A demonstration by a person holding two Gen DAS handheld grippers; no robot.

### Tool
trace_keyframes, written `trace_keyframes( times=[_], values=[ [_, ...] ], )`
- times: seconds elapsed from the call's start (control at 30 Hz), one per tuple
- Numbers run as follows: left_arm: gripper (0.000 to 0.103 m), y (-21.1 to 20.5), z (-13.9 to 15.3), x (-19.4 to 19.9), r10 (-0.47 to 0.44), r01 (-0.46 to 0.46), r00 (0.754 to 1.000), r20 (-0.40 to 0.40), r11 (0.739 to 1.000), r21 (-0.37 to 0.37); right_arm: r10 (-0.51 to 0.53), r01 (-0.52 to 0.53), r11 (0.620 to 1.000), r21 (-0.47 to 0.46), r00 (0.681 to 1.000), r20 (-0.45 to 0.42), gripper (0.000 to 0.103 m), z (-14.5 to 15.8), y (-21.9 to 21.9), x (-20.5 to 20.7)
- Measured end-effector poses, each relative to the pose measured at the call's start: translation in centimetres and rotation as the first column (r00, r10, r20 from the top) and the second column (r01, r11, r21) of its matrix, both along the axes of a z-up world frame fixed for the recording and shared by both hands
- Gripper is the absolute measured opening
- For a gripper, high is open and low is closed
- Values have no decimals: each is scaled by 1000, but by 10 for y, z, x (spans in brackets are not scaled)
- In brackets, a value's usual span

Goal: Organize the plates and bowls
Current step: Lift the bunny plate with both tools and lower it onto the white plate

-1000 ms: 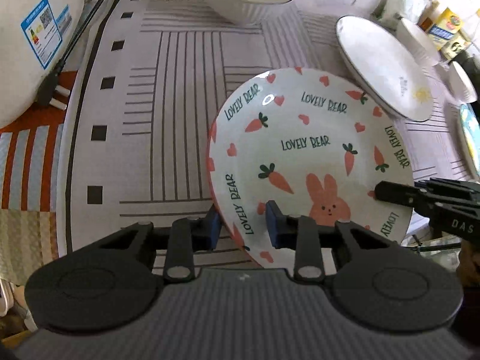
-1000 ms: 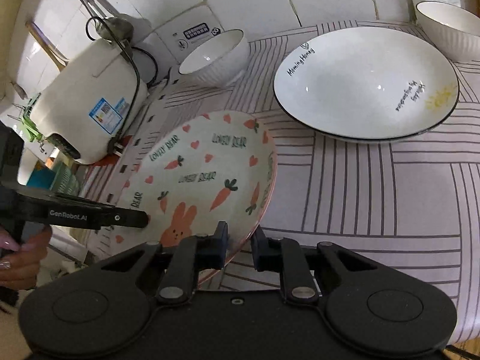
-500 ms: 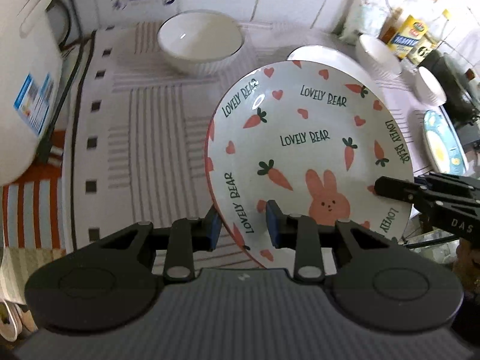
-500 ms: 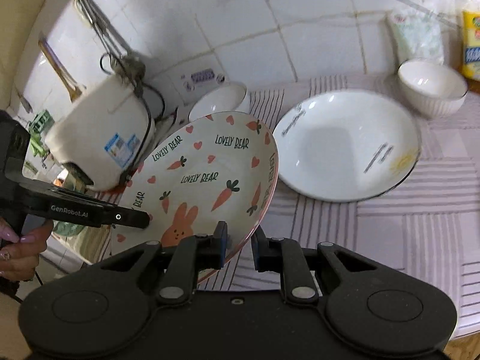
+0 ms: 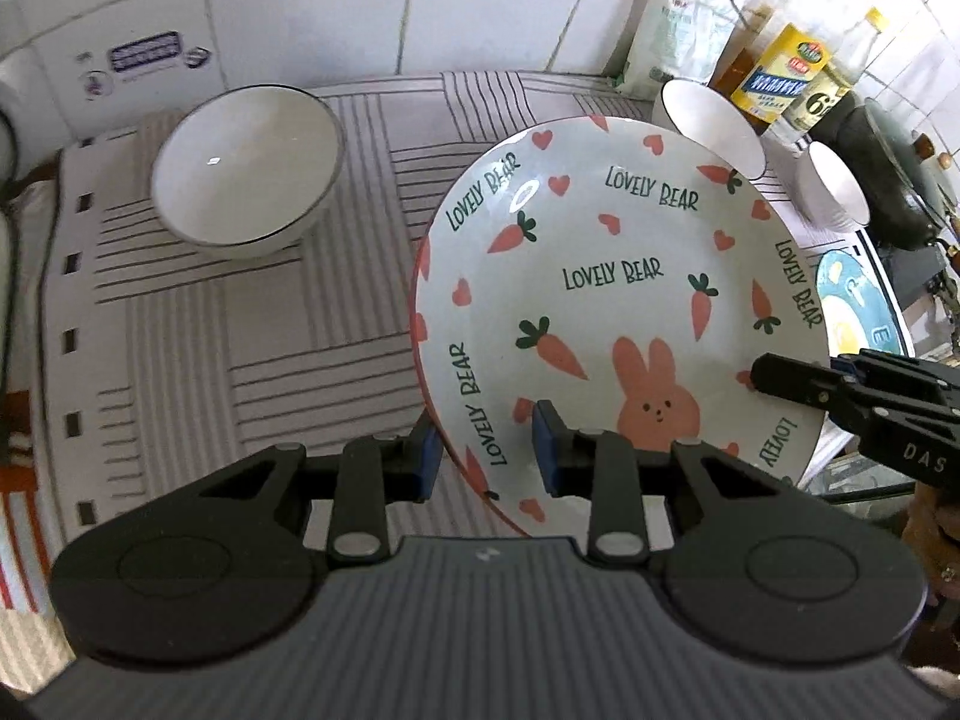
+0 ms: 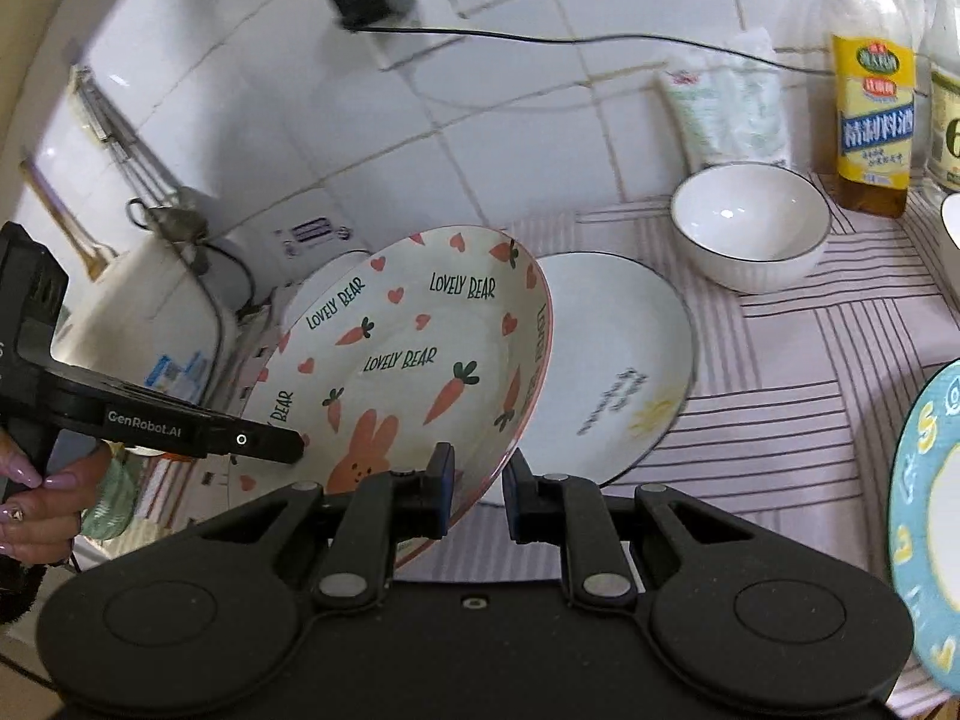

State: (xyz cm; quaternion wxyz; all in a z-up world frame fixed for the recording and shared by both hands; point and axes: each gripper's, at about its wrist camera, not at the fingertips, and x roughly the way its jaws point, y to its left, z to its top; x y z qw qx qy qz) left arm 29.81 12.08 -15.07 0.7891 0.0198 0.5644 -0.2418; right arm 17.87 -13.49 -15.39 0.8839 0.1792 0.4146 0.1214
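Both grippers hold the carrot-and-rabbit "Lovely Bear" plate (image 5: 624,312) in the air above the striped mat (image 5: 240,330). My left gripper (image 5: 486,456) is shut on its near left rim. My right gripper (image 6: 477,489) is shut on its opposite rim; the plate (image 6: 408,360) tilts up to the left there. A white plate with a dark rim (image 6: 618,360) lies on the mat behind and below it. White bowls stand at the back: one on the left (image 5: 246,174) and one near the bottles (image 6: 750,222).
A white rice cooker (image 6: 150,324) stands at the left by the tiled wall. Oil bottles (image 6: 873,114) and a bag (image 6: 726,114) stand at the back right. A blue plate (image 6: 927,528) lies at the right edge. Another bowl (image 5: 837,192) and a dark pan (image 5: 894,186) sit far right.
Both grippers have lifted the carrot plate higher off the mat and carried it right, toward the white plate. The cameras now see more of the back wall and bottles.
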Motion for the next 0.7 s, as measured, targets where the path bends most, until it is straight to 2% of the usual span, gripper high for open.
trace_keyframes(
  times=[0.3, 0.7],
  values=[
    [31, -35, -32, 34, 30, -25, 994, -104, 998, 54, -12, 15, 1000, 27, 996, -92, 21, -29, -27, 29],
    [33, -59, -50, 59, 48, -28, 984, -169, 992, 123, -56, 62, 998, 26, 981, -183, 21, -47, -38, 56]
  ],
)
